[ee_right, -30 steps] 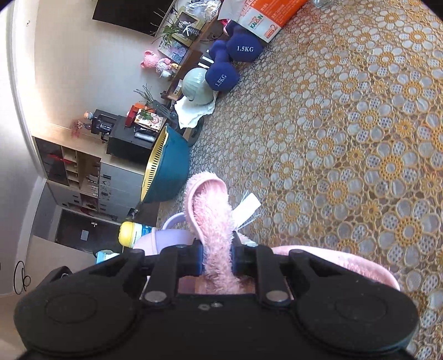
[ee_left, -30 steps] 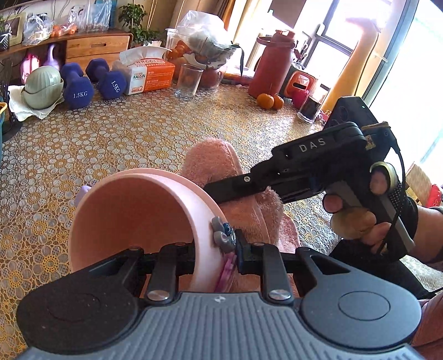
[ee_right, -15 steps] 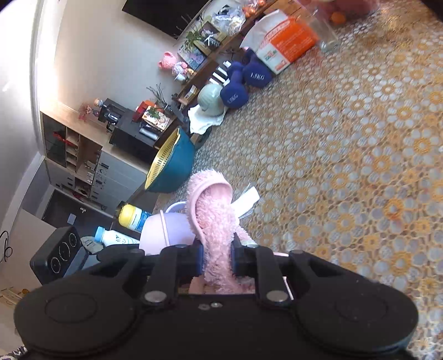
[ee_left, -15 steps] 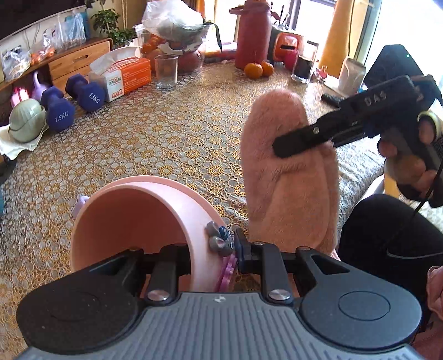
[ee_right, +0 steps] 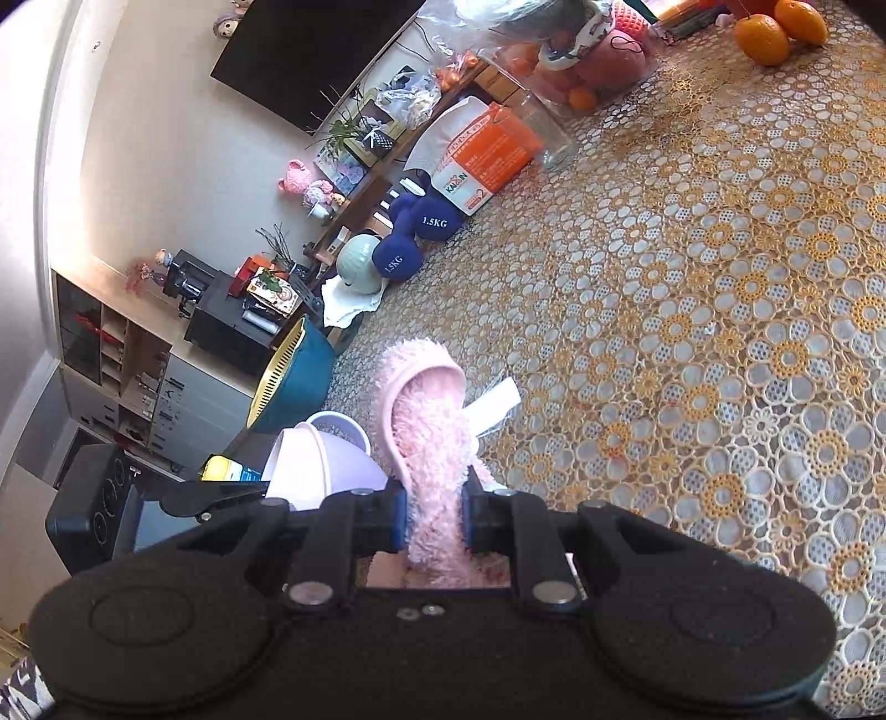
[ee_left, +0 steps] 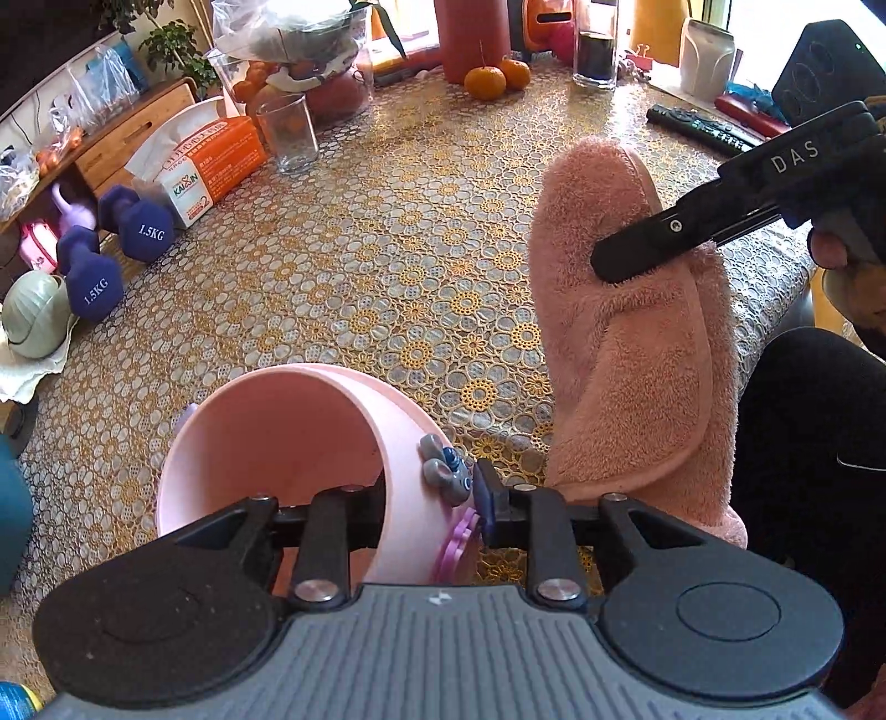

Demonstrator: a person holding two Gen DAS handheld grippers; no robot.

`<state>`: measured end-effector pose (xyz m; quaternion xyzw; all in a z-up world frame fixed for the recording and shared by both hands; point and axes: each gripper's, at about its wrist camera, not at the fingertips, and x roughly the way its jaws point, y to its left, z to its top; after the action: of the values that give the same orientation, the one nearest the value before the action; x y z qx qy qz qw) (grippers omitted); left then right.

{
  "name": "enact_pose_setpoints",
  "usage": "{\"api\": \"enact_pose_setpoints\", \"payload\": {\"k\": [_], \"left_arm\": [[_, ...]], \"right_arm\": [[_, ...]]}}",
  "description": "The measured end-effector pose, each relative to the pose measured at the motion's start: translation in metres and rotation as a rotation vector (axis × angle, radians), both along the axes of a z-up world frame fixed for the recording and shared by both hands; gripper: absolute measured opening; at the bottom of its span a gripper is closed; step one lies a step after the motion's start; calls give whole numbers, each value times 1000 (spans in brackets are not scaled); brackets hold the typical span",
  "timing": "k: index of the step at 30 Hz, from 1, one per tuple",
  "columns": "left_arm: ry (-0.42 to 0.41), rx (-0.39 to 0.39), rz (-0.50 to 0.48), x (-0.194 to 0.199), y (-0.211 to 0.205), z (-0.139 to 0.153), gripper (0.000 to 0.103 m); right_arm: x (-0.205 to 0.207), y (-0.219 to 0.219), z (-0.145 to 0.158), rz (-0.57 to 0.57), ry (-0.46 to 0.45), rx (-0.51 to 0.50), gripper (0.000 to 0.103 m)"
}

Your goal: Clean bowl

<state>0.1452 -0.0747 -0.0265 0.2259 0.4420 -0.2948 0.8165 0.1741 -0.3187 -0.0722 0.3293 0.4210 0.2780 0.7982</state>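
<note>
Left gripper (ee_left: 429,498): clamped on pink bowl (ee_left: 288,437) wall.
Right gripper (ee_right: 433,515): pinching fluffy pink cloth (ee_right: 432,437), lifted off table (ee_left: 387,249).

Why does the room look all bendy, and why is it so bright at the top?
Both cameras use fisheye lenses, so straight things curve: in the right wrist view the wall and TV bow and tilt. In the left wrist view sun from the window washes out the top right and makes the tablecloth shine. The towel and bowl stay sharp.
</note>
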Motion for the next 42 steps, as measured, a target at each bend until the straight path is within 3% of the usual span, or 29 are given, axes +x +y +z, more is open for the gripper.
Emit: {"api": "enact_pose_setpoints", "payload": {"k": [5,7,9,11,22,26,35,42], "left_arm": [[-4,20,-1,3,-8,0,33],[-5,11,0,3,-8,2,40],[-17,2,-1,1,-8,5,54],[-35,-4,2,0,-7,9,61],[-147,-57,57,-21,19,41,61],[-187,-113,92,-35,39,50,61],[-218,-122,41,-54,38,39,61],[-201,-165,62,-49,44,33,56]], "right_arm": [[5,-4,0,-8,-7,-32,17],[5,-4,2,-6,-14,-44,17],[5,-4,4,2,-20,-48,17],[5,-1,7,10,-32,-65,17],[2,26,37,94,-148,-148,17],[0,41,50,134,-195,-176,17],[4,88,79,229,-278,-223,17],[13,113,66,252,-254,-319,17]]}}
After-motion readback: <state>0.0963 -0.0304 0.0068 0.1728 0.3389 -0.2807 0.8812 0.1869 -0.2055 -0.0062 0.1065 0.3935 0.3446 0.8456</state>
